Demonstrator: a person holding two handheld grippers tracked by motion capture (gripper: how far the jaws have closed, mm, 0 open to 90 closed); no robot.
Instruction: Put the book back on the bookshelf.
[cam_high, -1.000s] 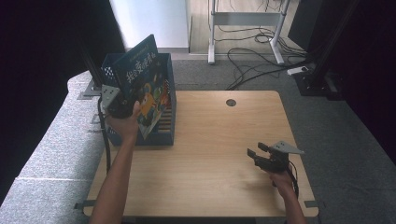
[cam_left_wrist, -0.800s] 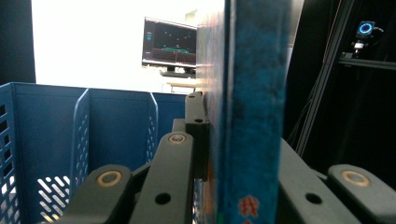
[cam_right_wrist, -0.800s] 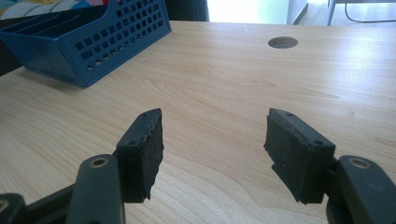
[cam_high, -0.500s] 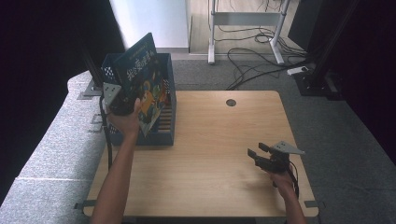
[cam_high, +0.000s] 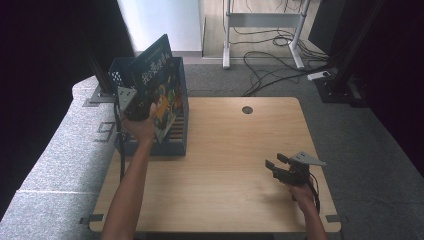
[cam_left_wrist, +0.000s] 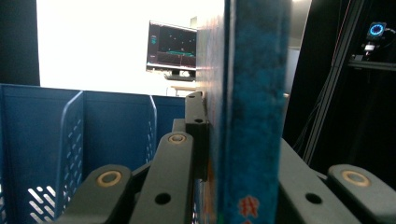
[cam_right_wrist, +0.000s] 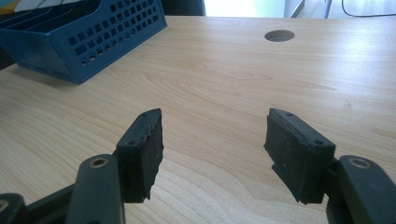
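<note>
We hold a book in our left hand-held gripper. The jaws are pinched tight on it. In the left gripper view we see the thin edge of the book squeezed between the two black jaws, and it stands straight up and down there. From the high view the book leans a little, with its top corner up and away from us and its picture side turned to the right.

The book is over the blue rack, at the left back part of the surface. Its low end is down inside the rack, but we cannot tell if it touches the bottom. The rack's blue walls are right beside the jaws on the left. We think the book has to go down into one slot, so its long side must line up with the walls. The walls and the dividers are what could get in the way.

Our left hand is the one at the book. Our right hand-held gripper is well apart from it, low over the front right of the surface. Its jaws are spread apart with nothing between them. In the right gripper view we see bare wood between the pads, and the rack far off at the top left. A round hole in the surface sits near the back, away from both hands.
</note>
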